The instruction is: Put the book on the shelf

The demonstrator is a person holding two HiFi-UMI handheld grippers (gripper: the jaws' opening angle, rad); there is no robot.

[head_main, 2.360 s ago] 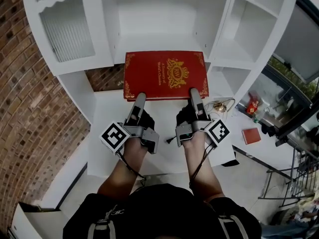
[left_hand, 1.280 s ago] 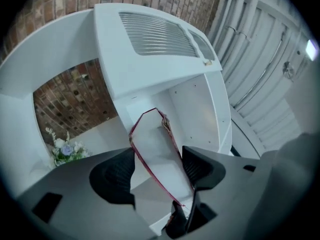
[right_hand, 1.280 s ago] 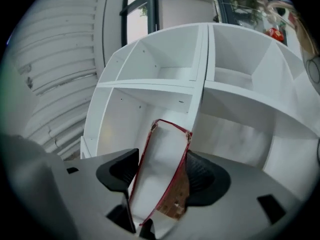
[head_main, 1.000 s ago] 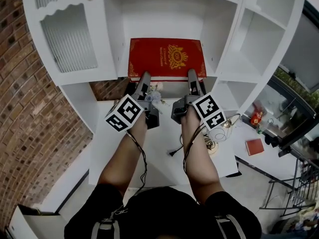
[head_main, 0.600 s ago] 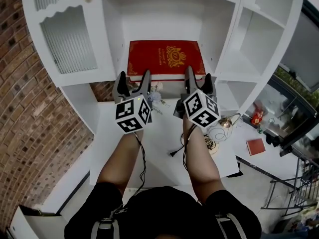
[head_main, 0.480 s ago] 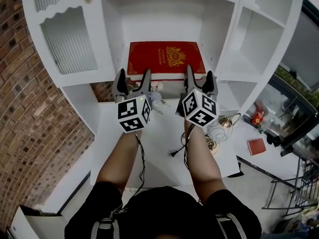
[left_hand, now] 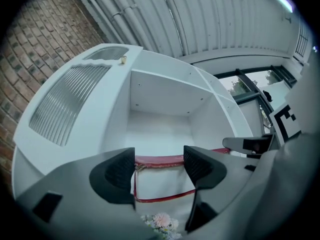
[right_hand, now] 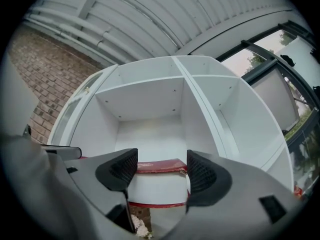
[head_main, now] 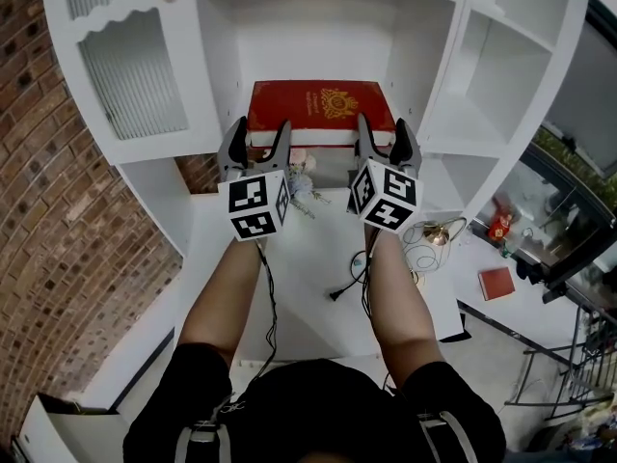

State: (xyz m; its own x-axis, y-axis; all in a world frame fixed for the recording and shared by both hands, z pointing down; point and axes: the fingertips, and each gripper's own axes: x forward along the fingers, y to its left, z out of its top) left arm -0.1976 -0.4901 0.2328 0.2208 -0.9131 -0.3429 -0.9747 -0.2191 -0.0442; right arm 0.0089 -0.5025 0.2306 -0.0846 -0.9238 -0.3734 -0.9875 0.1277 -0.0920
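The red book [head_main: 318,104] with gold print lies flat on the middle shelf [head_main: 318,27], its near edge sticking out over the shelf front. My left gripper [head_main: 256,141] and right gripper [head_main: 383,135] hover side by side just in front of that edge, both open. Their jaws have just been closing a little, and nothing is between them. In the left gripper view the book's edge [left_hand: 160,160] shows beyond the left gripper [left_hand: 159,166]. The right gripper view has the book [right_hand: 160,166] straight past the right gripper [right_hand: 157,170].
A white table [head_main: 299,258] below the shelf carries small artificial flowers [head_main: 301,177], a loose cable [head_main: 342,292] and a wire-and-glass ornament [head_main: 429,244]. A ribbed cabinet door [head_main: 135,66] is at the left, open side shelves [head_main: 482,95] at the right, and a brick wall [head_main: 58,210] at the far left.
Both grippers came off the book's near edge, rose and rolled so that their jaws stand side by side. The book now lies on the shelf, farther in than before.
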